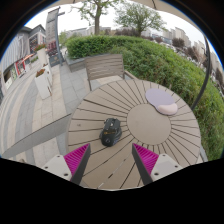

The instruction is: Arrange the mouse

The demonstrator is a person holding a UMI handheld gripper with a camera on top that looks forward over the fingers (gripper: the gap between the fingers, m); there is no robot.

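The jaws stand released, with a wide gap between the two magenta pads and nothing held. The gripper hangs above the near part of a round slatted wooden table. Only the inner faces and tips of the fingers show; the rest of the tool is cut off below.

The mouse, dark and small, lies on the table just ahead of the fingers, about in line with the gap between them and clear of both. Its buttons and wheel are too small to make out, and no brand or marking can be read on it. Whether it has a cord cannot be told.

Farther across the table, well apart from the mouse, lies a pale oval mouse pad near the far rim. Its surface shows no lettering that can be read.

Beyond the table stands a wooden chair, its lower part hidden by the table edge. Behind that runs a green hedge, with bare trees and buildings past it, too small for any signs to be read.
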